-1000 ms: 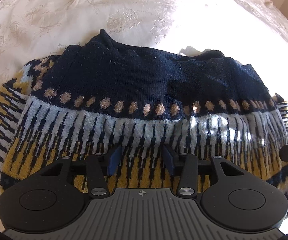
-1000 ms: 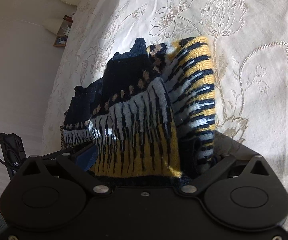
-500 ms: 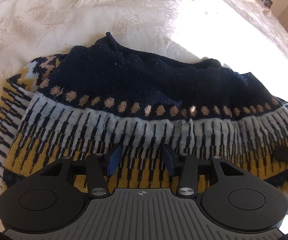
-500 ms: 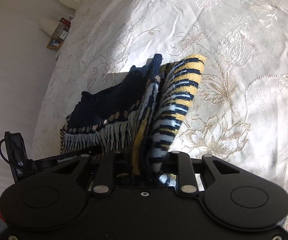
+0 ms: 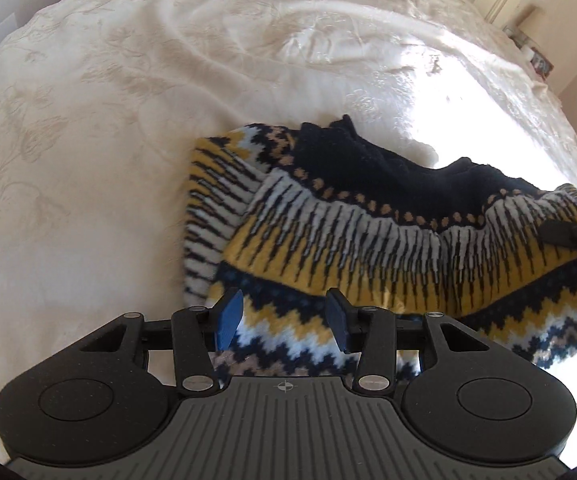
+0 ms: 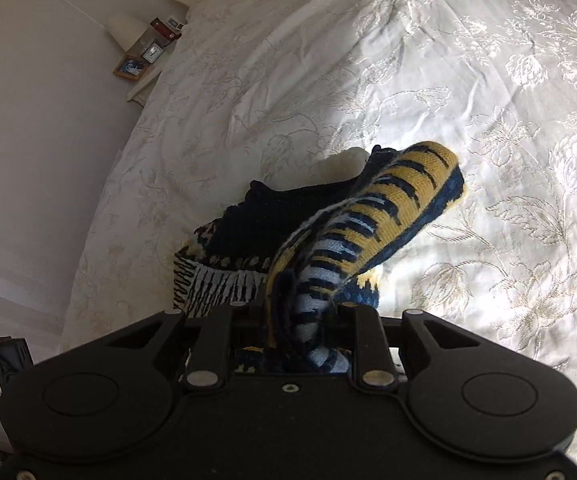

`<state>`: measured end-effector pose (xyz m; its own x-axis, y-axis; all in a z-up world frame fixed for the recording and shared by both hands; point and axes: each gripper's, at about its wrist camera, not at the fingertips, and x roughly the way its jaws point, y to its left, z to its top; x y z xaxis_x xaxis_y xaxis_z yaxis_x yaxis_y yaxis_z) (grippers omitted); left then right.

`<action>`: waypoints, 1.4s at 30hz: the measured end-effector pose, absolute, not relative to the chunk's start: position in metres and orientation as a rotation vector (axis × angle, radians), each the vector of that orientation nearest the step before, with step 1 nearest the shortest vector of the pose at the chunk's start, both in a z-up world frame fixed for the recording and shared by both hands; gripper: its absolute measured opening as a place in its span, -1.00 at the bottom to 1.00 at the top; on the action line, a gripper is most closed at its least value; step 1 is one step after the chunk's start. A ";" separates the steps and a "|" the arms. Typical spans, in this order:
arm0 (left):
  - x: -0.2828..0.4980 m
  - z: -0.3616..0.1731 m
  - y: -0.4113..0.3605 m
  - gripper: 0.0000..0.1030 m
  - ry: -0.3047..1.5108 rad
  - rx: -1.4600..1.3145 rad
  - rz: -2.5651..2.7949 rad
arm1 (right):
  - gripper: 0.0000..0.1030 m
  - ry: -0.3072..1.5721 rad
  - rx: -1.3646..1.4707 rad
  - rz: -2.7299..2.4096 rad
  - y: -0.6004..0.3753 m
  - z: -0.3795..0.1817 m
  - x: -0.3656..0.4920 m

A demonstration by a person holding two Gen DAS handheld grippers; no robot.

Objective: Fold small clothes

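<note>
Sweater [image 5: 388, 240] lying half-folded on the bed [image 5: 128, 120] — right gripper [image 6: 308, 320] pinching its right edge, left gripper [image 5: 284, 320] hovering over the near hem, fingers spread, holding nothing; risking the fold slumping leftward unsupported.

A chunky navy, mustard and white patterned knit sweater [image 5: 368, 240], matt and fuzzy, on a cream floral-embroidered bedspread [image 5: 128, 100] with a satin sheen; matt black plastic gripper [image 6: 300, 320] shows bright metal rivets.
</note>
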<state>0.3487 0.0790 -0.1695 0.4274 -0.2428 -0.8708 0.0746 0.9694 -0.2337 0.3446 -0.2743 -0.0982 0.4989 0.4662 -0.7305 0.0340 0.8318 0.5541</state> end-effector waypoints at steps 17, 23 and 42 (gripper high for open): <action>0.338 -0.178 0.175 -0.14 1.165 -0.214 -0.202 | -0.38 1.136 0.389 0.330 -0.114 -0.132 0.396; 0.334 -0.184 0.195 -0.14 1.184 -0.242 -0.182 | -0.21 1.176 0.249 0.324 -0.077 -0.150 0.403; 0.361 -0.156 0.166 -0.14 1.093 -0.209 -0.286 | 0.13 1.060 0.328 0.326 -0.126 -0.118 0.366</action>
